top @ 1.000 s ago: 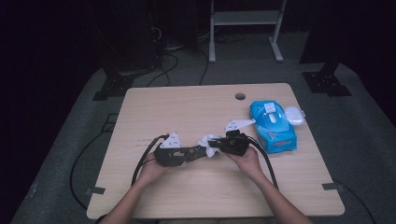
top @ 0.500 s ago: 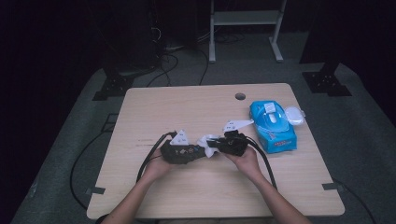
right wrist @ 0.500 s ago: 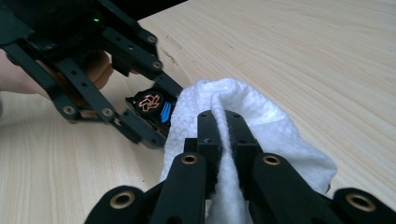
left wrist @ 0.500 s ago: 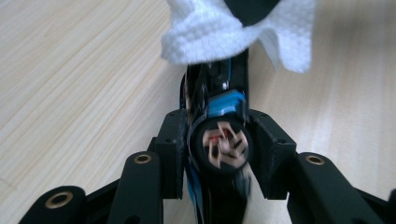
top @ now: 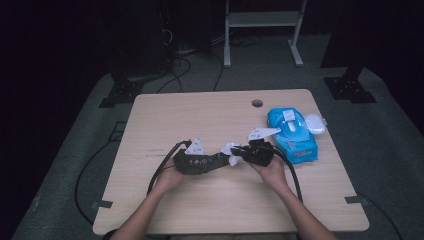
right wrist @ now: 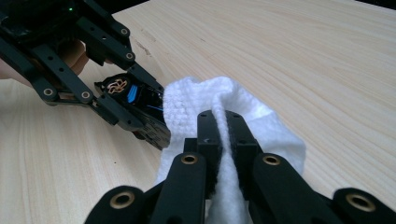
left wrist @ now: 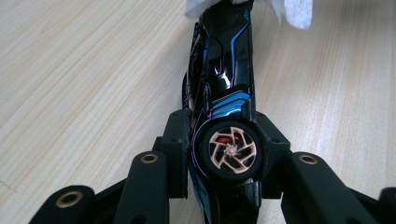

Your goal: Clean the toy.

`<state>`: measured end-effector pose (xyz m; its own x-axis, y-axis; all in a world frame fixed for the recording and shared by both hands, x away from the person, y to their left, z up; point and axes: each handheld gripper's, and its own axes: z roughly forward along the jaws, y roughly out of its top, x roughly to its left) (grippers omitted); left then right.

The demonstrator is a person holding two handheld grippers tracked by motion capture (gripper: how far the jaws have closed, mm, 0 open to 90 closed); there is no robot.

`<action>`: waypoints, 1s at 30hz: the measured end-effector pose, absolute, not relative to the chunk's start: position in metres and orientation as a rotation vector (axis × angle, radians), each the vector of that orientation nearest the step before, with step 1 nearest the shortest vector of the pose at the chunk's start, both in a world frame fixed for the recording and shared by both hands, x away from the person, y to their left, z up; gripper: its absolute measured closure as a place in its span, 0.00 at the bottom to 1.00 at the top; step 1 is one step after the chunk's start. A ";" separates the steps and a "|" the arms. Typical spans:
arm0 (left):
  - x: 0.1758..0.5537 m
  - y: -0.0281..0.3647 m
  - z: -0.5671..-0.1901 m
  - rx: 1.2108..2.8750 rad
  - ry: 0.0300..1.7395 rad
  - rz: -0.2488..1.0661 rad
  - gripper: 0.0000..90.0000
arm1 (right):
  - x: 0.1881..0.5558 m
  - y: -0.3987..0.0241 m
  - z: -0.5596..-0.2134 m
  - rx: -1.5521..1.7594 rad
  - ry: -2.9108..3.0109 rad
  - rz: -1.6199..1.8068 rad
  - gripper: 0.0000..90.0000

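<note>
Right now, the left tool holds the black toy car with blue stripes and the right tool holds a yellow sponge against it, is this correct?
Not quite. The right tool holds a white wipe, not a yellow sponge, as the right gripper view shows. The left tool does hold the black toy car with blue stripes.

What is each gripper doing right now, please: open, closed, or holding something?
Left gripper: closed on the toy car, jaws clamping its sides at a wheel.
Right gripper: closed on the white wipe, pressed against the car.
</note>
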<state>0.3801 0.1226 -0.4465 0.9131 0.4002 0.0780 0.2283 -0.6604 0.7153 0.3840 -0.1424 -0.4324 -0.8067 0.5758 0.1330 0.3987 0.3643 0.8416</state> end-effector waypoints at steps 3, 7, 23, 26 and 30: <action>0.385 0.117 -0.445 2.320 0.464 0.285 0.67 | 0.381 -0.134 -0.431 0.846 2.450 1.422 0.95; 0.388 0.111 -0.443 2.340 0.461 0.286 0.65 | 0.378 -0.126 -0.431 0.804 2.463 1.408 0.95; 0.395 0.096 -0.440 2.364 0.464 0.277 0.60 | 0.386 -0.164 -0.437 0.943 2.388 1.456 0.95; 0.397 0.090 -0.440 2.383 0.460 0.288 0.62 | 0.388 -0.164 -0.439 0.951 2.395 1.438 0.95; 0.397 0.091 -0.439 2.384 0.446 0.274 0.63 | 0.392 -0.175 -0.441 1.014 2.365 1.466 0.95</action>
